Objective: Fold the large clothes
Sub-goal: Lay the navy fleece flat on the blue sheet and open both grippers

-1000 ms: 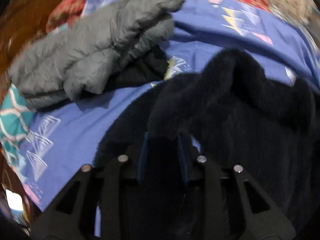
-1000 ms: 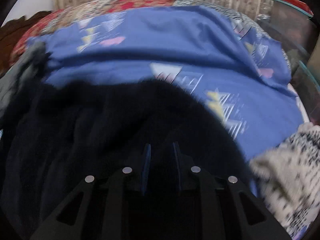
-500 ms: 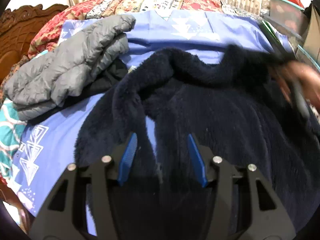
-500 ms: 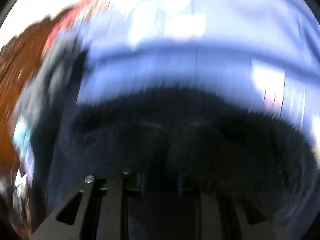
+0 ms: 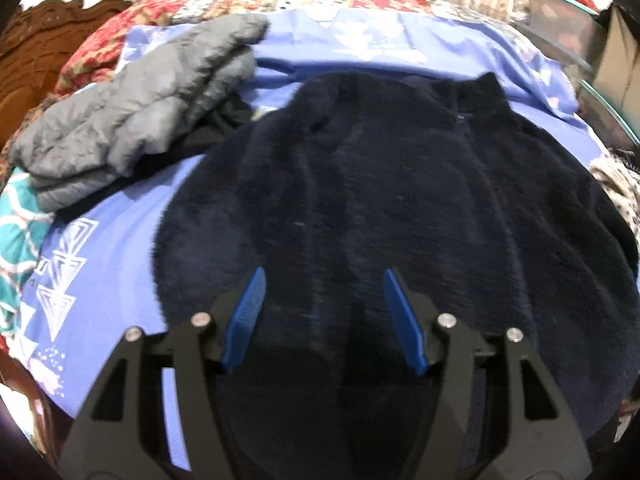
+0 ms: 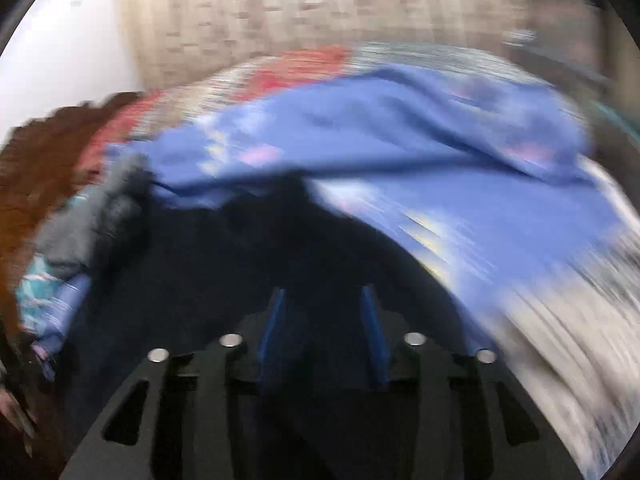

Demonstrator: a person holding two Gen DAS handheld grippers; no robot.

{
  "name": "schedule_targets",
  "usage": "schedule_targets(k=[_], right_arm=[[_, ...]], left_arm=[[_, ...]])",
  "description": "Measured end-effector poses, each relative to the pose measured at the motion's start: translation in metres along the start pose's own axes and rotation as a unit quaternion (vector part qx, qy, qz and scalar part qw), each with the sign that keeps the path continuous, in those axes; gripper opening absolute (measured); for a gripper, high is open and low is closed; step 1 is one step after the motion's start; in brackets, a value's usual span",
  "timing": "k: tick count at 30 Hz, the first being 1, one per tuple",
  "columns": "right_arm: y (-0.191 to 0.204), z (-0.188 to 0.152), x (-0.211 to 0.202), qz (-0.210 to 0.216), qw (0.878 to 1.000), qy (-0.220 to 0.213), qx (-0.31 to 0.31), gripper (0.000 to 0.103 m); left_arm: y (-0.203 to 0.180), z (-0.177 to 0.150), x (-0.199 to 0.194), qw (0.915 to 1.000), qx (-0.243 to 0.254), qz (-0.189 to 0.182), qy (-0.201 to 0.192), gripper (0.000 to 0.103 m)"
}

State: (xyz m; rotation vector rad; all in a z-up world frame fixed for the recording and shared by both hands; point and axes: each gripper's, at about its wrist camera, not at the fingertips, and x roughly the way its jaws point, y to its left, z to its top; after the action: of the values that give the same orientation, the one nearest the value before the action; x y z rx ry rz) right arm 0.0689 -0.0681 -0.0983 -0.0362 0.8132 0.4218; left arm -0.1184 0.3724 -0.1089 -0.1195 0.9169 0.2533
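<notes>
A large dark navy fleece jacket (image 5: pixel 380 184) lies spread flat on the blue patterned bedsheet (image 5: pixel 120 272), collar at the far end. My left gripper (image 5: pixel 324 280) hovers over its near hem, jaws wide open and empty. The right wrist view is heavily blurred by motion. In it the same fleece (image 6: pixel 200 300) fills the lower left, and my right gripper (image 6: pixel 322 300) is over it with its blue pads parted and nothing pinched between them.
A folded grey puffer jacket (image 5: pixel 140 120) lies on dark clothing at the left of the bed. A carved wooden headboard (image 5: pixel 36 40) stands far left. A speckled white knit garment (image 5: pixel 616 184) and storage boxes (image 5: pixel 576 32) are at the right. A curtain hangs behind.
Both grippers were shut on the fleece a second ago. Both have opened and let it go, and the fleece now lies spread flat. The right gripper is moving fast.
</notes>
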Motion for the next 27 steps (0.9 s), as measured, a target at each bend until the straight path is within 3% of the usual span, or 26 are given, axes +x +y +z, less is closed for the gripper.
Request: schedule_targets(k=[2, 4, 9, 11, 12, 13, 15, 16, 17, 18, 19, 20, 21, 23, 25, 27], right_arm=[[-0.031, -0.050, -0.025, -0.025, 0.998, 0.019, 0.047, 0.078], [-0.047, -0.094, -0.043, -0.018, 0.995, 0.030, 0.097, 0.082], [-0.059, -0.138, -0.031, 0.017, 0.985, 0.046, 0.167, 0.085], [-0.048, -0.143, -0.020, 0.055, 0.982, 0.059, 0.171, 0.084], [-0.039, -0.139, -0.021, 0.060, 0.985, 0.053, 0.154, 0.065], [-0.029, -0.129, -0.022, 0.039, 0.991, 0.045, 0.118, 0.033], [-0.019, -0.098, -0.033, -0.058, 0.998, 0.013, 0.029, 0.033], [-0.016, -0.074, -0.049, -0.134, 0.990, -0.022, -0.032, 0.033], [-0.015, -0.061, -0.062, -0.202, 0.975, -0.050, -0.078, 0.033], [-0.014, -0.046, -0.073, -0.285, 0.946, -0.080, -0.131, 0.033], [-0.014, -0.032, -0.080, -0.360, 0.909, -0.105, -0.182, 0.033], [-0.020, -0.019, -0.085, -0.431, 0.864, -0.124, -0.230, 0.033], [-0.027, -0.009, -0.084, -0.454, 0.847, -0.122, -0.249, 0.034], [-0.045, 0.002, -0.073, -0.470, 0.839, -0.085, -0.258, 0.040], [-0.060, -0.009, -0.058, -0.485, 0.834, -0.038, -0.261, 0.056], [-0.064, -0.027, -0.052, -0.470, 0.847, -0.022, -0.247, 0.063]], left_arm=[[-0.013, -0.001, 0.001, 0.9999, 0.014, -0.009, 0.004, 0.060], [-0.027, 0.000, 0.005, 0.9993, 0.024, -0.022, 0.016, 0.060], [-0.056, 0.005, -0.006, 0.9982, 0.040, -0.043, 0.012, 0.060], [-0.066, 0.005, -0.017, 0.9980, 0.049, -0.041, 0.003, 0.060], [-0.069, 0.004, -0.020, 0.9979, 0.052, -0.038, 0.000, 0.060], [-0.072, 0.004, -0.023, 0.9979, 0.053, -0.036, -0.001, 0.060], [-0.074, 0.002, -0.022, 0.9980, 0.053, -0.033, 0.006, 0.060], [-0.076, -0.001, -0.021, 0.9980, 0.055, -0.030, 0.011, 0.060], [-0.077, -0.003, -0.019, 0.9979, 0.057, -0.026, 0.017, 0.060], [-0.077, -0.006, -0.017, 0.9978, 0.059, -0.023, 0.022, 0.060], [-0.078, -0.008, -0.015, 0.9976, 0.060, -0.022, 0.027, 0.060], [-0.078, -0.011, -0.013, 0.9975, 0.059, -0.021, 0.032, 0.060], [-0.078, -0.013, -0.010, 0.9974, 0.056, -0.022, 0.039, 0.060], [-0.076, -0.016, -0.006, 0.9973, 0.050, -0.023, 0.049, 0.060], [-0.070, -0.018, -0.007, 0.9976, 0.045, -0.022, 0.049, 0.060], [-0.061, -0.019, -0.012, 0.9981, 0.039, -0.020, 0.043, 0.060]])
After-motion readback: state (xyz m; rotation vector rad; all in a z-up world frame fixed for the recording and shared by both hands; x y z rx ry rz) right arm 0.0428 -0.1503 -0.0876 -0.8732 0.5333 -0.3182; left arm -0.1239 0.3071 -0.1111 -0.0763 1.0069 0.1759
